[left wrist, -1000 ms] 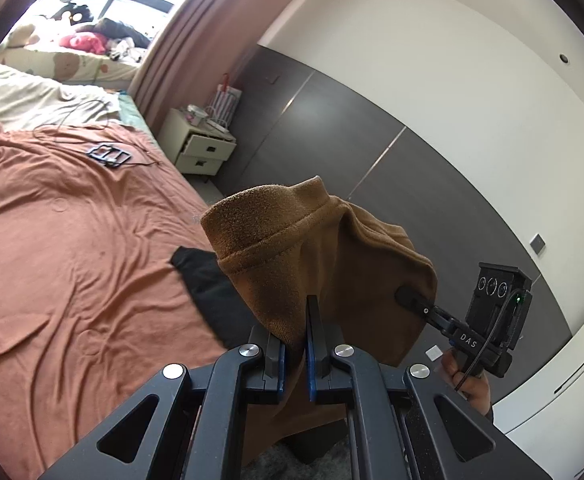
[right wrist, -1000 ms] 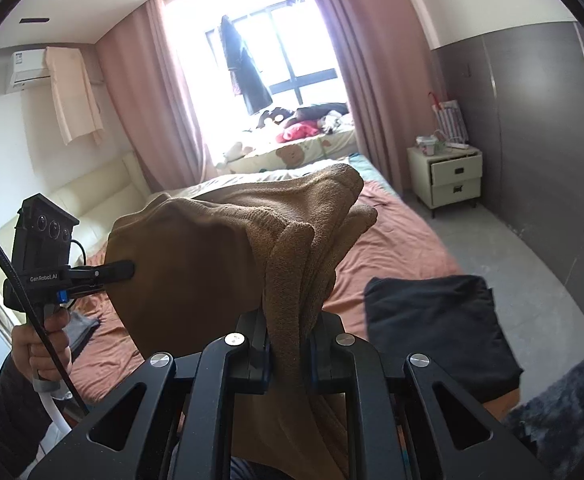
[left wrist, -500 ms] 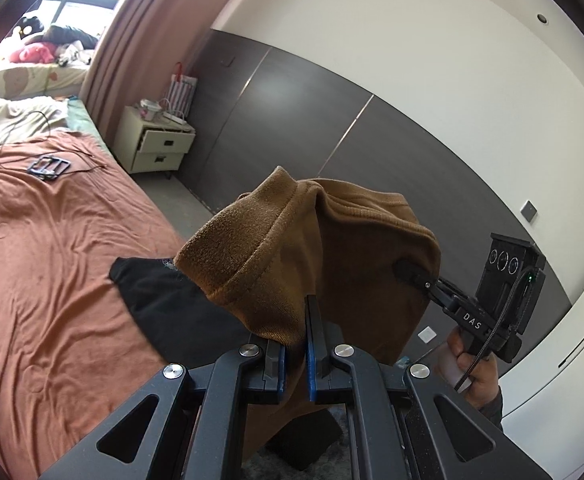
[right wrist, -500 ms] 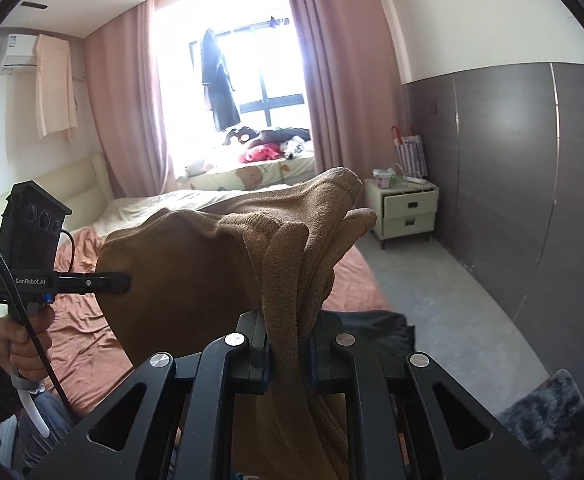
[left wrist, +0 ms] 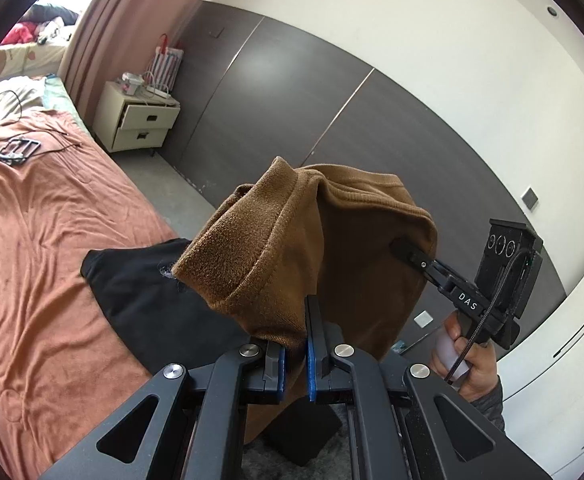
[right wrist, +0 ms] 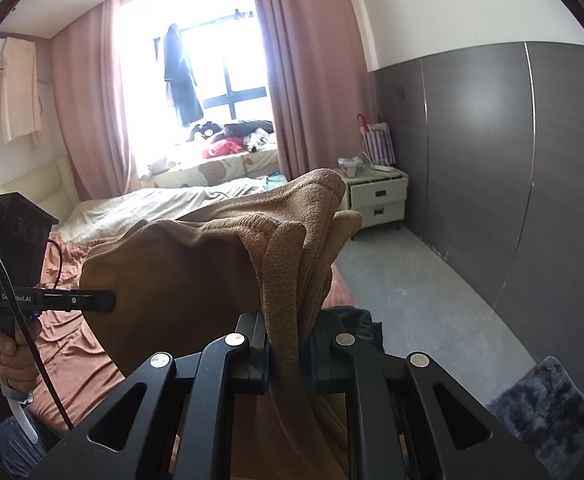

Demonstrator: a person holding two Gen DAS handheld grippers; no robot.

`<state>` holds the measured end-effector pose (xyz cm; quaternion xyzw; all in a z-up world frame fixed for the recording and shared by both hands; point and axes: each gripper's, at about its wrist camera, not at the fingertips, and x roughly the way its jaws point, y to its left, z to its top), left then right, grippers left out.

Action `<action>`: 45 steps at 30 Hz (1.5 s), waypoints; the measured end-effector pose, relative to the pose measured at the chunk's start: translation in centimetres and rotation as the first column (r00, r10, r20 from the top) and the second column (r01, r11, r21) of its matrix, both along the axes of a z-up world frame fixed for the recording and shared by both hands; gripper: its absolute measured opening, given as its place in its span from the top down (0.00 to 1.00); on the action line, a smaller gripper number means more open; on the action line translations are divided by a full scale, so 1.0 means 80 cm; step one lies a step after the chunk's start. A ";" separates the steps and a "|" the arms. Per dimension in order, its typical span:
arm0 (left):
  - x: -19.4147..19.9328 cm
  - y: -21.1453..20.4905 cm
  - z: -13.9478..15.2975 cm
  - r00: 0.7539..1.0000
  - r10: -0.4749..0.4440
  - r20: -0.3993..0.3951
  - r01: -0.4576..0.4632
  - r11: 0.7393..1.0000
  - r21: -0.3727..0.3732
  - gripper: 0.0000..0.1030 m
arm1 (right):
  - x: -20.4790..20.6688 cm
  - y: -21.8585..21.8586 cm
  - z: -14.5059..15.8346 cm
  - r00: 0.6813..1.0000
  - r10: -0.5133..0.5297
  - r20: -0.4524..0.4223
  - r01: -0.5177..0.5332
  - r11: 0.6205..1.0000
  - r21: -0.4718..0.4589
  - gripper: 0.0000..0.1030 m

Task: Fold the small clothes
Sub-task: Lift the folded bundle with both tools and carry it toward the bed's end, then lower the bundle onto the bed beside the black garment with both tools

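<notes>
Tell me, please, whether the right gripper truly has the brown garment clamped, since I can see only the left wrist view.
Observer: Yes. The right wrist view shows the right gripper shut on a bunched fold of the brown garment.
Operator: Thank you. Where does my left gripper hold it, seen from there?
Observer: The left gripper pinches the opposite edge, so the cloth is held up between the two.
Operator: Is anything at the window?
Observer: A dark garment hangs in front of the window.

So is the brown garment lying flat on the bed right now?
No, the brown garment hangs in the air between both grippers, above the bed.
</notes>
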<state>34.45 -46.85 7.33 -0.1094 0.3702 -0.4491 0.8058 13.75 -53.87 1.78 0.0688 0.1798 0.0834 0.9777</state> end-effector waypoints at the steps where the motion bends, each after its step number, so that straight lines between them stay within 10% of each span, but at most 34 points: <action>1: 0.007 -0.003 -0.005 1.000 -0.001 -0.003 0.001 1.000 0.010 0.93 | 0.003 0.005 -0.002 1.000 -0.004 -0.003 0.004 1.000 0.003 0.90; 35: 0.264 -0.017 -0.223 0.991 0.055 -0.120 -0.028 0.976 0.216 0.93 | 0.168 0.036 -0.045 0.955 -0.048 -0.294 0.054 0.998 0.014 0.90; 41: 0.300 -0.011 -0.275 0.978 0.134 -0.157 -0.062 0.917 0.395 0.91 | 0.210 0.019 -0.061 0.875 -0.168 -0.453 0.184 0.983 -0.010 0.83; 45: 0.307 0.010 -0.273 0.980 0.158 -0.120 -0.098 0.910 0.404 0.91 | 0.185 0.008 -0.026 0.892 -0.216 -0.397 0.221 0.975 -0.034 0.83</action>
